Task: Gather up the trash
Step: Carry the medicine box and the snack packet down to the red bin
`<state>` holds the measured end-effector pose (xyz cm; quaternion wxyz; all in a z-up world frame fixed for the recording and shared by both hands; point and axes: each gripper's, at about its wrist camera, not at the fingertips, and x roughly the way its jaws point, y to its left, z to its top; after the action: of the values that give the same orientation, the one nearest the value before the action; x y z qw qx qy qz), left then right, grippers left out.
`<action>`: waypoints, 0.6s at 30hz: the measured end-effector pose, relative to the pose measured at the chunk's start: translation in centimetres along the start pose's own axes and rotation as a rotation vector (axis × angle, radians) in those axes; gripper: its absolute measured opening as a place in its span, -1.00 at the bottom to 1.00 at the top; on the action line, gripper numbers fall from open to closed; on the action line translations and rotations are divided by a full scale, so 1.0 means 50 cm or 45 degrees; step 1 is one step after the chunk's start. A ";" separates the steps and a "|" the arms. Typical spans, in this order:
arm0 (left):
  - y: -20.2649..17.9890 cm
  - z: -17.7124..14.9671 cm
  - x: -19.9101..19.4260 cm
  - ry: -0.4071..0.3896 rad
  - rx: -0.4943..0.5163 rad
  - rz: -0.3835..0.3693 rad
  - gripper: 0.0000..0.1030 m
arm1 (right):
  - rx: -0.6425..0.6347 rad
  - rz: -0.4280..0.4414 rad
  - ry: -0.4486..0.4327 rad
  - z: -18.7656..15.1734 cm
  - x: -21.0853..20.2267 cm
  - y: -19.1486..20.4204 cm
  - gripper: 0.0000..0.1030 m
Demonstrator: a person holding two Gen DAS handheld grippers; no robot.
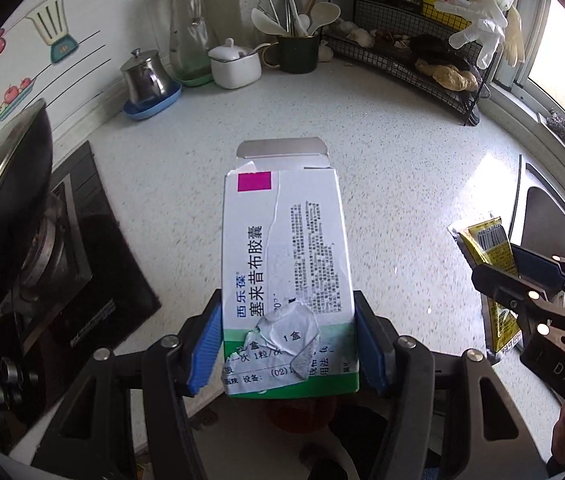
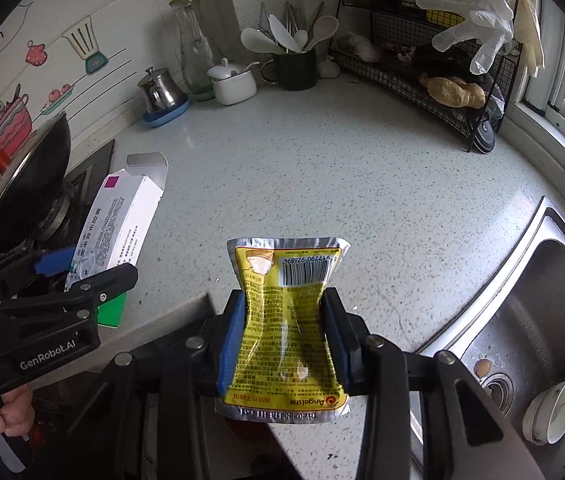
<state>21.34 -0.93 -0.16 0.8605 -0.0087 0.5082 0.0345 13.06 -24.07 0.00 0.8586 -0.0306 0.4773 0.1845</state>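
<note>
Trash in both tools: our left gripper (image 1: pixel 288 344) clamps the torn medicine box (image 1: pixel 286 264), right gripper (image 2: pixel 286 340) pinches the yellow sachet (image 2: pixel 288 320), both held above the speckled countertop (image 2: pixel 342 168). Wok (image 1: pixel 6 208) on stove at left, sink (image 2: pixel 542 320) at right, wire rack (image 1: pixel 422 60) and utensil cup (image 1: pixel 296 52) along the back.

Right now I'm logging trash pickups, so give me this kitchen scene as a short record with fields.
left claw: shut on torn white-and-green cardboard medicine box, flap open
right claw: shut on crinkled yellow foil sachet
surface: speckled white countertop
at right: steel sink holding a white bowl
at left: black wok on stove
</note>
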 end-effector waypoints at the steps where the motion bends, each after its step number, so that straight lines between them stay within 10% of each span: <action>1: 0.005 -0.021 -0.009 0.005 -0.010 0.003 0.11 | -0.011 0.009 0.001 -0.010 -0.003 0.012 -0.30; 18: 0.087 -0.373 -0.095 0.116 -0.149 -0.024 0.11 | -0.121 0.084 0.117 -0.235 -0.048 0.186 -0.30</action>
<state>2.46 2.23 -4.93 0.8347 -0.0653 0.5440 0.0555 -0.79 -18.79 -3.20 0.8267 -0.0642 0.5078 0.2335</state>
